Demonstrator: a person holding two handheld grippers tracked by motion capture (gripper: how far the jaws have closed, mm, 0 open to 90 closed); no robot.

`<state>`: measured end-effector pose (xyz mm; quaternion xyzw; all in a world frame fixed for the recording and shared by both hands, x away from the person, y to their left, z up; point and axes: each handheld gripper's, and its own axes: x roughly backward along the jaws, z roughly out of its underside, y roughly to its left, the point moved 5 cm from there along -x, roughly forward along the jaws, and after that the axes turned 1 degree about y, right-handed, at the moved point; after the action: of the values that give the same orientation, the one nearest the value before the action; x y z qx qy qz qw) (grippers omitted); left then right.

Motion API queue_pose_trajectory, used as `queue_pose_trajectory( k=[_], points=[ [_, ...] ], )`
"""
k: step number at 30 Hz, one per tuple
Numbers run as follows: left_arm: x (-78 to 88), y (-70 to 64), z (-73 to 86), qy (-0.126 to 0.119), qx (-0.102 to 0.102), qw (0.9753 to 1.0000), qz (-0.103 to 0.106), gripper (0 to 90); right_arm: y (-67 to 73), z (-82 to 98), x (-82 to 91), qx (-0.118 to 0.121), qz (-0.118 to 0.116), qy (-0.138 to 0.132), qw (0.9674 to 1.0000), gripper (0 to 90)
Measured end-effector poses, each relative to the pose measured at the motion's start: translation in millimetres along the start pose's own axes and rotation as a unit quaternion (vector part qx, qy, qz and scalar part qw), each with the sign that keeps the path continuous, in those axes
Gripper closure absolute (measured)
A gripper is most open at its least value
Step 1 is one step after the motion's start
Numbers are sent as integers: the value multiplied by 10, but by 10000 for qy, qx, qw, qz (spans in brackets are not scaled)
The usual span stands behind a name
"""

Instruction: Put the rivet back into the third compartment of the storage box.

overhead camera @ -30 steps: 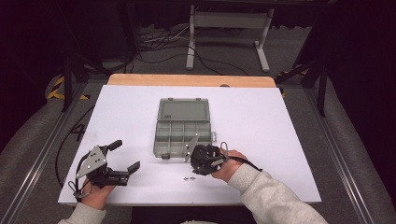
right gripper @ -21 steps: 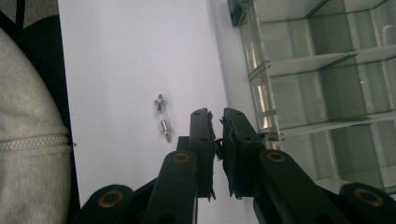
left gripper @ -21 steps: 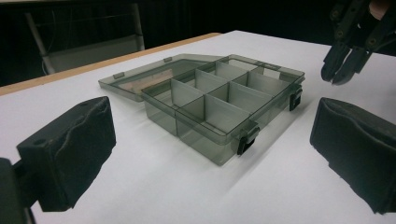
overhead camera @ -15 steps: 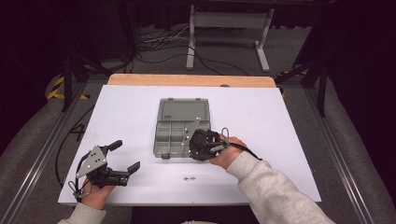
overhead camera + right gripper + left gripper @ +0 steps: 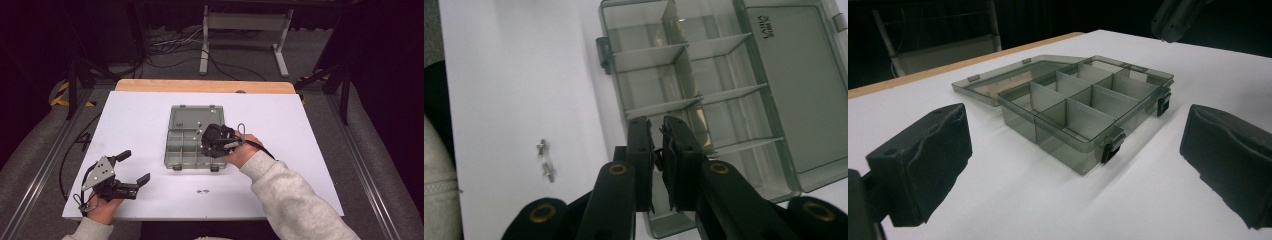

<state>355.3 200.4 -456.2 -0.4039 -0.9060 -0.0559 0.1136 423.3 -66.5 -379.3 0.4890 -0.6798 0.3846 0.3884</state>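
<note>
Right tongs (image 5: pixel 656 165), jaws closed with nothing visible between the tips, moved from the two small silver screws (image 5: pixel 202 191) on the white tabletop (image 5: pixel 140 125) to over the open grey compartment box (image 5: pixel 182 150); probably carrying one for drop-off.

screws (image 5: pixel 202 191) before organizer box (image 5: pixel 192 145), on table (image 5: pixel 140 120)

The right gripper (image 5: pixel 209 141), jaws closed, is now lifted off the table (image 5: pixel 310 150) beside the two screws (image 5: pixel 202 191); it has moved toward twelve o'clock and hangs over the open compartment box (image 5: pixel 187 150).
</note>
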Motion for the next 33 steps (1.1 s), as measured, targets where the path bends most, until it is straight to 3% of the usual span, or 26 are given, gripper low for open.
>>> queue_pose_trajectory(
  k=[14, 16, 21, 24, 33],
  points=[
    [-1, 7, 4, -11, 7, 10000, -3, 8, -411, -98, -98, -285, 223, -24, 9993, 825],
    [1, 6, 4, 18, -4, 10000, 4, 8, -472, -98, -143, -396, 263, -46, 9989, 825],
    [-2, 4, 2, -11, 3, 10000, 13, 8, -611, -61, -296, -348, 286, 36, 9990, 825],
    [2, 7, 2, -3, 6, 10000, 11, 8, -676, -44, -376, -444, 299, 14, 9986, 825],
    [3, 11, 4, -4, 10, 10000, 10, 8, -794, 23, -583, -640, 258, 93, 9976, 825]
  ],
)
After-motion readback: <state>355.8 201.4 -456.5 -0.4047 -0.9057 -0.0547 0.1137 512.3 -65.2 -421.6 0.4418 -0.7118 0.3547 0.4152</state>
